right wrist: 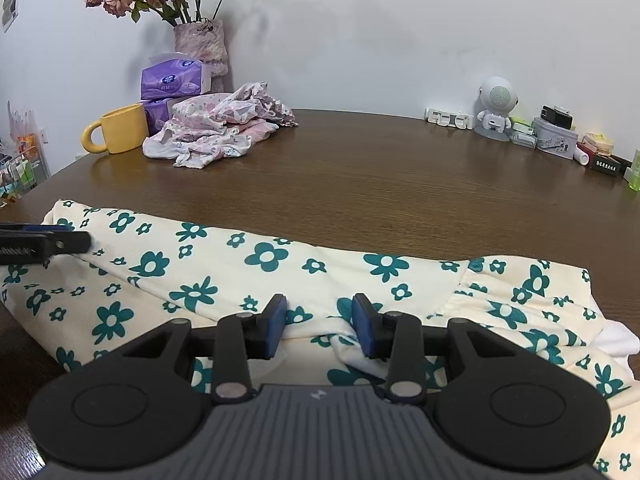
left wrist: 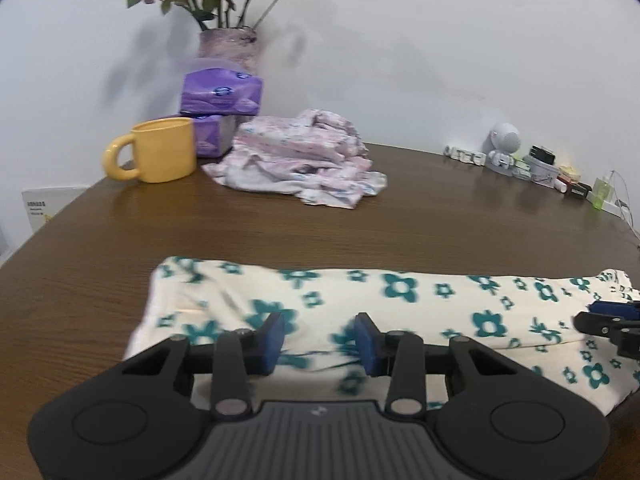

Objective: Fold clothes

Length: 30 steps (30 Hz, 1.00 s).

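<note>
The left hand-held gripper point(left wrist: 320, 340) stands low in its frame over the near edge of the cloth point(left wrist: 360, 304), its blue pads partly open with cloth between them; the picture is blurred there, so I cannot tell if they press it. The right hand-held gripper point(right wrist: 320, 330) is also partly open, and a raised fold of the cloth point(right wrist: 280, 272) sits between its pads, touching the right pad; a firm grip I cannot confirm. The cream cloth with teal flowers lies flat across the lower part of both frames, on the brown table point(right wrist: 400, 184).

At the upper left stand a yellow mug point(right wrist: 120, 128), purple tissue packs point(right wrist: 172, 78), a vase point(right wrist: 202, 46) with dried roses, and a crumpled pink garment point(right wrist: 220, 132). At the right, along the white wall point(right wrist: 400, 32), are a small white figure point(right wrist: 495, 110) and some boxes point(right wrist: 556, 142).
</note>
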Motion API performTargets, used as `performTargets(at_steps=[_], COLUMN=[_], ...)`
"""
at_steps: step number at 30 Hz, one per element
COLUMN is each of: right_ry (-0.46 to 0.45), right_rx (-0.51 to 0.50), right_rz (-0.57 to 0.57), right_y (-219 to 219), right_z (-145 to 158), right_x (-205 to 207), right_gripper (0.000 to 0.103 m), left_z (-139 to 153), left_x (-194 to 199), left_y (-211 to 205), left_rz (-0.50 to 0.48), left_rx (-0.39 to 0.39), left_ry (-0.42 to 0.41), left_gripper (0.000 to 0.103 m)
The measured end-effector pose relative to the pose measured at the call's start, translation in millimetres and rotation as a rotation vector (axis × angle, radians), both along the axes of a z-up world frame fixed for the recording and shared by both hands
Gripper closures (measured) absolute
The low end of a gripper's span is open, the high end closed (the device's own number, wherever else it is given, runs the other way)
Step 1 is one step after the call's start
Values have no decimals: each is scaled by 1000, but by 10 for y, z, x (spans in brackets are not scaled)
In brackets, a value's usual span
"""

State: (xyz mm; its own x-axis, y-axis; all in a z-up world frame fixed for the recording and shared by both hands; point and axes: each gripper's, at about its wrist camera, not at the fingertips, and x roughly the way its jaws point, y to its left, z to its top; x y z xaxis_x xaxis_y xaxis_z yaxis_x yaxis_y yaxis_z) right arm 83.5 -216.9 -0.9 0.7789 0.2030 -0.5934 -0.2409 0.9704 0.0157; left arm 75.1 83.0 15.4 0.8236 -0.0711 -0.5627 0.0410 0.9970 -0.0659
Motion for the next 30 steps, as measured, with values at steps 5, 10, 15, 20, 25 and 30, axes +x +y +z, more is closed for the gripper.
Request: performTargets(at_steps=[5, 10, 15, 20, 25, 30], right_ry=[0, 1, -1, -42, -65, -25], right_rx=[-1, -5, 24, 103, 48, 41], right_rz=[1, 8, 17, -5, -42, -50], right_y=[2, 17, 2, -97, -210, -297], right_z=[1, 4, 28, 159, 192, 117], right_x=[3, 8, -4, -109, -122, -57], right_gripper=[66, 62, 54, 32, 33, 59], left_z=[-12, -14, 70, 227, 230, 84], left_x=[-34, -46, -92, -187, -5, 195], left_y=[184, 180, 131, 23, -30, 92], left_rz=[7, 3, -4, -15, -30, 32], left_rx=[-15, -10, -39, -1, 48, 69], left_ry=[7, 6, -19, -103, -81, 1], left_gripper=[65, 66, 41, 28, 39, 47])
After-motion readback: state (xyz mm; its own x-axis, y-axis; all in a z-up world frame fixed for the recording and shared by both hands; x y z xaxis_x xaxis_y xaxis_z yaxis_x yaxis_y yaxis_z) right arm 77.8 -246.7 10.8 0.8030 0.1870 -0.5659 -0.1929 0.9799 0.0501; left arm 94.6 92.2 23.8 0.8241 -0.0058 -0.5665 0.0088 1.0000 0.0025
